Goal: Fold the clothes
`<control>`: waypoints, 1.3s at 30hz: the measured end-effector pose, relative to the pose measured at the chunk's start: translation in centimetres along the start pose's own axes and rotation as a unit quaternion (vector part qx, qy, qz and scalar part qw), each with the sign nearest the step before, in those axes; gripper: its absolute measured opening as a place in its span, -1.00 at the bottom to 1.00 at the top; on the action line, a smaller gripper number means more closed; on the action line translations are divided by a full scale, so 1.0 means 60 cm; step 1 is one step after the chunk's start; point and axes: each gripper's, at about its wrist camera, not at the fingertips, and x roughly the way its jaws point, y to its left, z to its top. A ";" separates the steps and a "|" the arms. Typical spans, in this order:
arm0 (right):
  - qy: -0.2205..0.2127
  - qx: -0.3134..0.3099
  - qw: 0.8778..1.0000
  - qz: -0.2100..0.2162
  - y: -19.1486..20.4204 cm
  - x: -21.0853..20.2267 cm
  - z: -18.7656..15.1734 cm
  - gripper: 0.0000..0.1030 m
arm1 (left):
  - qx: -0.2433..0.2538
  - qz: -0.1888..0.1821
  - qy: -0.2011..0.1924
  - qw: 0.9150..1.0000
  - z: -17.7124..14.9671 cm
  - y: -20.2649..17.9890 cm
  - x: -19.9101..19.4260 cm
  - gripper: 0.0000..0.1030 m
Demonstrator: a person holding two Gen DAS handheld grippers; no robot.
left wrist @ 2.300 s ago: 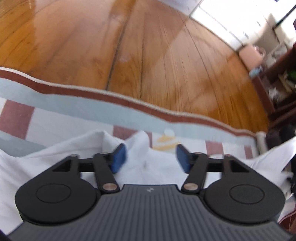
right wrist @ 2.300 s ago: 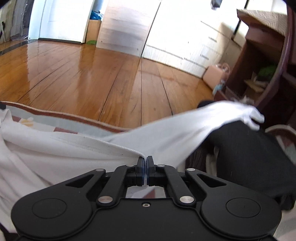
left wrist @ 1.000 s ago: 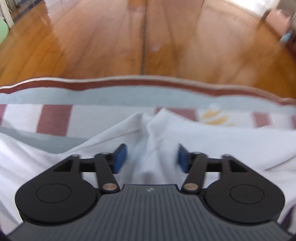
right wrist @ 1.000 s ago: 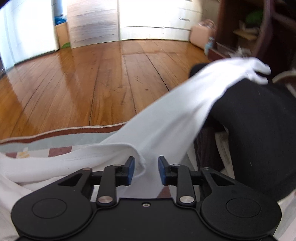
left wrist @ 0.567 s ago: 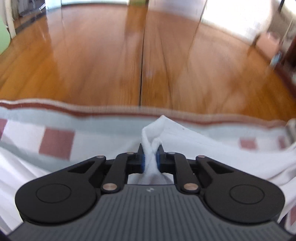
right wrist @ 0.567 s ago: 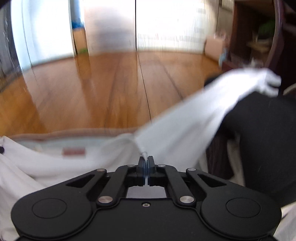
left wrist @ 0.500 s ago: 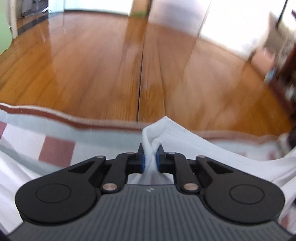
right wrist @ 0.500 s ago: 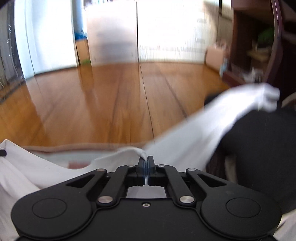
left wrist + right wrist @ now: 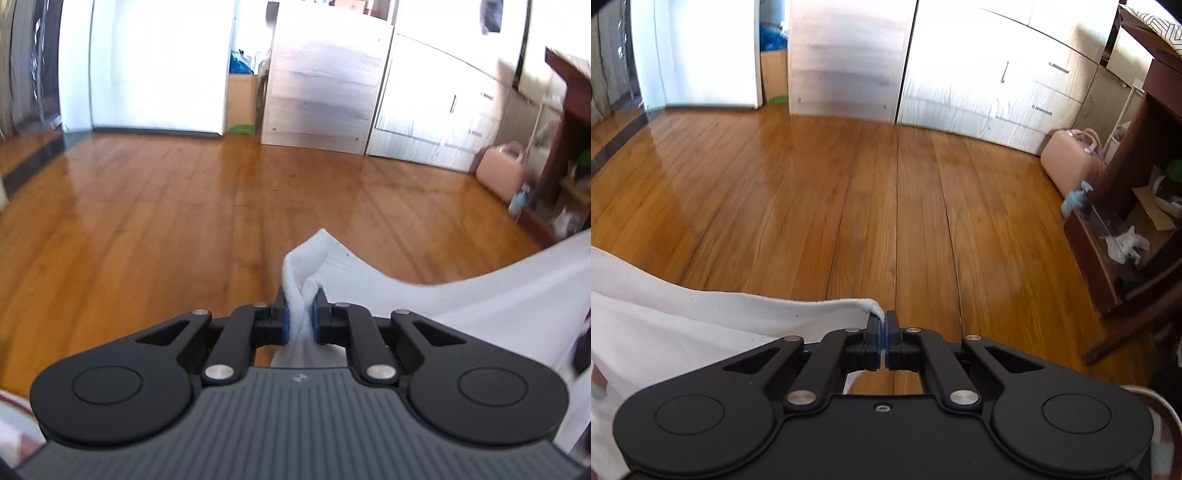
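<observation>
Between the blue pads of the left gripper a bunched fold of the white garment is pinched, the jaws drawn nearly together with only the thickness of the cloth keeping them apart. A doubled, hemmed tab of fabric stands up just above the pads, and from there the cloth runs off to the right of that view in a long, shallow sag. At the other end of the sag the right gripper is clamped tight on a thin hemmed edge of the same garment, its jaws all but meeting, and the cloth trails away to the left of its own view.

To my eye the two grips sit on one top edge, some way apart, so that the piece hangs spread between them rather than in a heap; that would let it be shaken flat and laid down square before any fold is made. The slack in the edge suggests it is not yet pulled taut.

Beyond both grippers lies the polished wooden floor, with pale cupboards along the far wall, a pink case near a dark wooden shelf unit. A striped corner of something shows at the lower left of the left view; I cannot tell what it is.
</observation>
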 end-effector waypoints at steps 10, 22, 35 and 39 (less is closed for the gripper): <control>0.037 0.056 0.998 0.016 -0.007 0.226 0.043 -0.96 | -0.004 -0.001 0.056 0.998 0.048 0.093 0.164 -0.79; 0.073 0.002 0.997 -0.007 0.120 0.466 0.111 -0.96 | -0.082 0.039 0.177 0.980 -0.007 0.173 0.347 -0.72; 0.023 0.117 0.993 0.021 0.048 0.579 0.100 -0.59 | -0.061 -0.002 0.122 0.991 0.011 0.195 0.345 -0.54; 0.079 0.160 0.974 0.139 0.012 0.593 0.089 -0.49 | 0.008 -0.011 0.164 0.986 -0.006 0.138 0.353 -0.11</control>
